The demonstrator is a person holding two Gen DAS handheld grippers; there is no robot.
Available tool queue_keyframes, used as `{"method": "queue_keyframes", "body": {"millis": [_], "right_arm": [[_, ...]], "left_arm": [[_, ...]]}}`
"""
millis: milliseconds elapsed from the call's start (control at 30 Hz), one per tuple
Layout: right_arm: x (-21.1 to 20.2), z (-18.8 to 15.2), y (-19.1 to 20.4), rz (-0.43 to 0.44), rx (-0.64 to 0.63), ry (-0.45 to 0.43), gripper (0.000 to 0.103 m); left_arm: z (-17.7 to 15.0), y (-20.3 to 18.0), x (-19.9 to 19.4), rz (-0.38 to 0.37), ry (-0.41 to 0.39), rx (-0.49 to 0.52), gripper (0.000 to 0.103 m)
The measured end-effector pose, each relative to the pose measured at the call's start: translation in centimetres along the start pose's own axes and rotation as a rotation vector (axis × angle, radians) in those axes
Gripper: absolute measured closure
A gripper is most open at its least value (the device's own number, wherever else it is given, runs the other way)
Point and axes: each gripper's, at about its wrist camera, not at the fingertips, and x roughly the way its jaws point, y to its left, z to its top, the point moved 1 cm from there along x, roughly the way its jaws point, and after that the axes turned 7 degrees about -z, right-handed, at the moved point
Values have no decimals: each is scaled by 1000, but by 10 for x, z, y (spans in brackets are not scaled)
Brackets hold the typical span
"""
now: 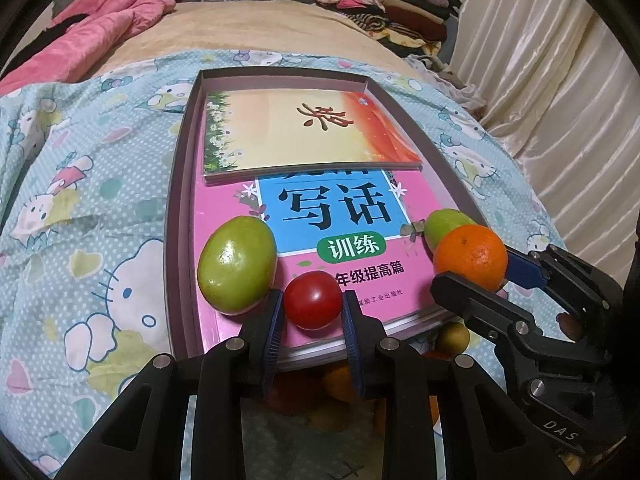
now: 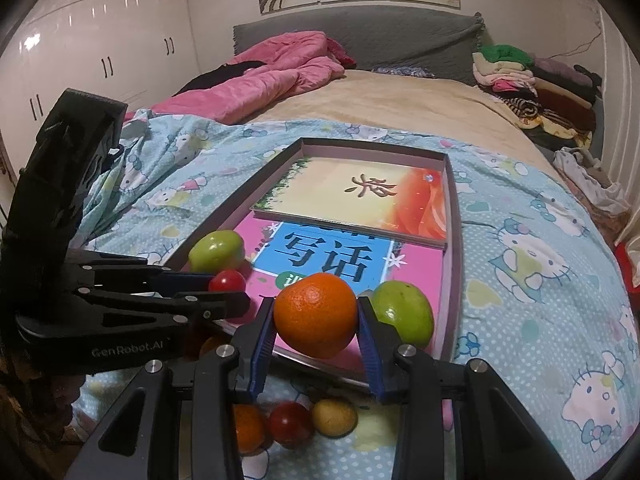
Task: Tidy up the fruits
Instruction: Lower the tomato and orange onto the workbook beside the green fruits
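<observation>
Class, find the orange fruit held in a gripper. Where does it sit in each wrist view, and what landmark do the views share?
Left wrist view: the orange sits right of centre, in the right gripper, by a green fruit.
Right wrist view: the orange sits low at centre, between the fingers.
Shared landmark: the pink book.

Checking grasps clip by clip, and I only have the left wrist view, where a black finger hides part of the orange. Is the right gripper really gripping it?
Observer: Yes. The right wrist view shows the right gripper with one finger pressed on each side of the orange.
Operator: Which fruits remain outside the tray?
Observer: Three lie together on the bedspread before the tray's near edge: a second orange, a red fruit and a yellowish fruit.
</observation>
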Motion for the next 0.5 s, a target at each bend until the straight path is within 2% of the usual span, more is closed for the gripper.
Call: {"method": "queue_keyframes", "body": {"millis": [500], "right_arm": [[19,5,13,13,-86,73,64]], "left_arm": [[0,7,2,22,-12,-9,74]]}}
